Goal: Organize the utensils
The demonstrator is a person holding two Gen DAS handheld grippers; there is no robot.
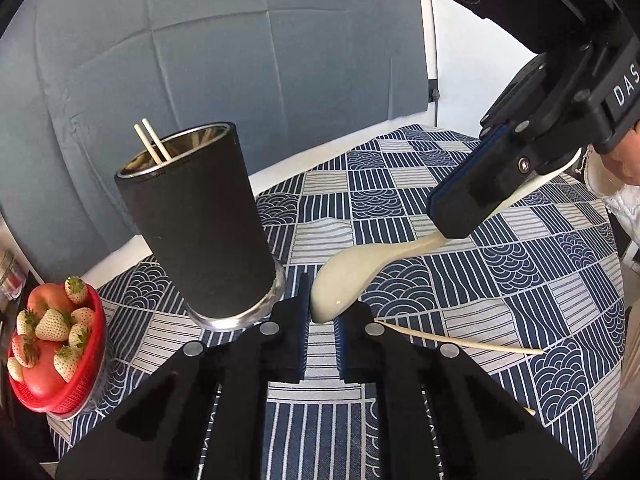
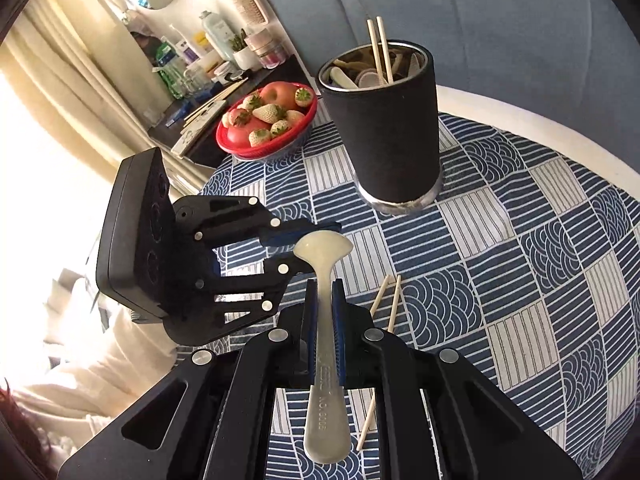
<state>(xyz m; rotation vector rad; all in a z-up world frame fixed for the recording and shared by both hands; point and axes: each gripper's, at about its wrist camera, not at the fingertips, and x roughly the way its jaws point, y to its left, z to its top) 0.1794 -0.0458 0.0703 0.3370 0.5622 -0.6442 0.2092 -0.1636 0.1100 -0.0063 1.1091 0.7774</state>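
Observation:
A cream plastic spoon (image 2: 323, 272) is clamped by its handle in my right gripper (image 2: 322, 292), bowl pointing forward. In the left wrist view the spoon (image 1: 352, 276) hangs from the right gripper (image 1: 452, 216), with its bowl just at the tips of my left gripper (image 1: 322, 312). The left gripper's fingers stand apart and hold nothing. A black utensil cup (image 1: 196, 220) with a steel base holds two chopsticks and several spoons (image 2: 360, 72). Two loose chopsticks (image 2: 390, 308) lie on the cloth under the right gripper; one also shows in the left wrist view (image 1: 460, 340).
A red basket of strawberries and apples (image 1: 56, 344) sits at the table's left edge, also in the right wrist view (image 2: 268, 120). The round table has a blue-and-white patterned cloth (image 2: 520, 260). A cluttered dark shelf (image 2: 208, 80) stands beyond the basket.

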